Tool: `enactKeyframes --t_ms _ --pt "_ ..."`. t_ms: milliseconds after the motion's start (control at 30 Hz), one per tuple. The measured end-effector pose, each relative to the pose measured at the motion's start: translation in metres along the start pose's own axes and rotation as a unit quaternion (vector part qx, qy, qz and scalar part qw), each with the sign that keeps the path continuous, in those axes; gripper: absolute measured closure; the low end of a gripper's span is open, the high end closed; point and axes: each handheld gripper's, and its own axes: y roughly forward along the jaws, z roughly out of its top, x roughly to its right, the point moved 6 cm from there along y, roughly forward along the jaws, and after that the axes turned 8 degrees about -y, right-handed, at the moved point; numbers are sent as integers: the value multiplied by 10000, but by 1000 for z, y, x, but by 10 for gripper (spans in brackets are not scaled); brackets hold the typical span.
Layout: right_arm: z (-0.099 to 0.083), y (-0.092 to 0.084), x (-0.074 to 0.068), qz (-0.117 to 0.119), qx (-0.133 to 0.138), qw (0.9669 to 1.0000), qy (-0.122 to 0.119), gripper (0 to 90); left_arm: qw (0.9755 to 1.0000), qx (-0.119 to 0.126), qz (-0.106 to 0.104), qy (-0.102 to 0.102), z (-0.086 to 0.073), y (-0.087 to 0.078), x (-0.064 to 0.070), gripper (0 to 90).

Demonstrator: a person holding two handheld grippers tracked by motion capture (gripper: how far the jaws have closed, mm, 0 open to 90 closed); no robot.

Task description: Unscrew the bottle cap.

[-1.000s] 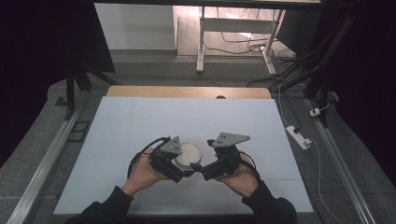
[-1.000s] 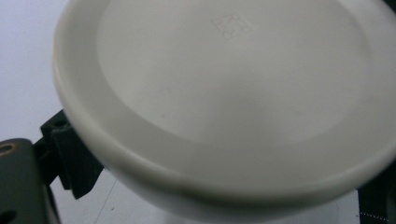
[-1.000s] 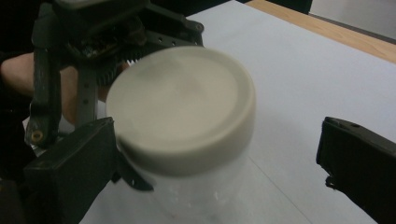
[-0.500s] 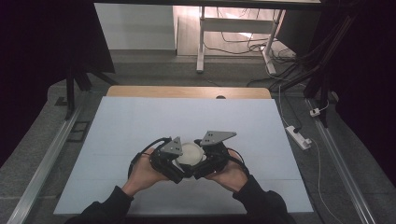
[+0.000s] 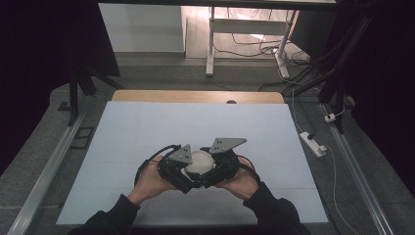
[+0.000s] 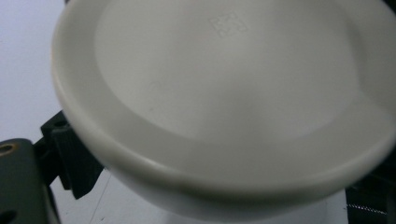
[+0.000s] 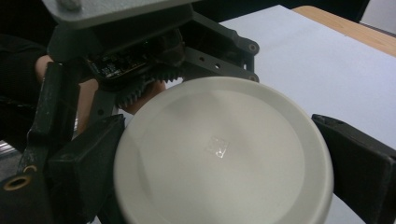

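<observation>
While both tools crowd the near middle of the pale blue table mat [image 5: 147,132], the round white plastic lid [image 5: 198,164] sits gripped between them: right gripper [image 7: 224,154] pinching its rim, left gripper [image 5: 178,169] seemingly clamped too. Grasp looks secured; removal remains. Whatever's beneath stays hidden.

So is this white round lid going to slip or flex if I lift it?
The white lid looks like smooth rigid plastic, so probably stiff and light. Its glossy rounded rim could slip between the right gripper jaws flanking it. On edge, it would likely roll.
</observation>
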Motion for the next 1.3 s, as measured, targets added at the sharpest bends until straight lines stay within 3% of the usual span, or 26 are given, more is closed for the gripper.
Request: enactKeyframes --t_ms 333,533,633,733,900,1033,1300 --pt "0 -1 0 549 141 9980 -294 71 9993 30 -316 182 -1 -1 2 75" --pt "-2 -3 -2 1104 181 9919 -604 71 9976 -39 -523 449 -3 -1 5 75" --pt "-4 -3 -2 1169 134 9911 -620 66 9980 -32 -468 421 -3 1 6 75" --pt "-3 -4 -3 964 126 9938 -546 0 9987 -10 -340 368 -1 0 5 75" --pt "3 -8 -2 430 76 9989 -172 0 9999 89 -24 89 1 -4 -1 75" --pt "3 -9 2 -182 28 9998 -83 0 9998 94 171 -35 2 -5 -3 75" --pt "1 -4 2 -265 91 9996 -33 35 9995 90 277 -101 4 -5 -3 75"
